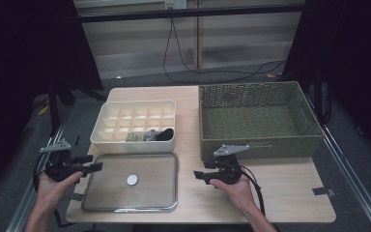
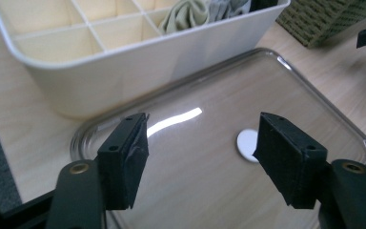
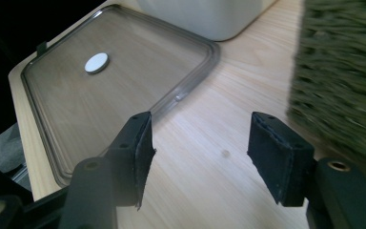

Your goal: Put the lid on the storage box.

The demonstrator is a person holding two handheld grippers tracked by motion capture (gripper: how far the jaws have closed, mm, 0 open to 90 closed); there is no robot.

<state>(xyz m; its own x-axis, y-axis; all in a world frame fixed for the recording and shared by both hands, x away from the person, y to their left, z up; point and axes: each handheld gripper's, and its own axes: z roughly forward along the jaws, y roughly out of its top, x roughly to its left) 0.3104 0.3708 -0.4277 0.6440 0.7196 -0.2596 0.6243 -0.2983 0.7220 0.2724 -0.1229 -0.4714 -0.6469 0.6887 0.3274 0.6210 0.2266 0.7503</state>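
Observation:
A clear flat lid [image 1: 107, 193] with a white round knob [image 1: 132, 180] lies on the wooden table near its front edge. Behind it stands a cream divider box [image 1: 135, 145]; rolled socks [image 1: 147, 136] fill a few front cells. My left gripper [image 1: 95, 167] hovers at the lid's left edge, open and holding nothing. In the left gripper view, the left gripper [image 2: 202, 143] has lid [image 2: 209, 95] and knob [image 2: 246, 143] beyond it. My right gripper [image 1: 199, 175] points left, just right of the lid, open. Bare wood lies under the right gripper [image 3: 200, 138], beside the lid's corner [image 3: 124, 62].
A green woven basket [image 1: 256, 145] with nothing in it stands at the back right, close behind the right hand. Bare table [image 1: 290, 193] stretches in front of the basket. Cables run across the floor behind the table.

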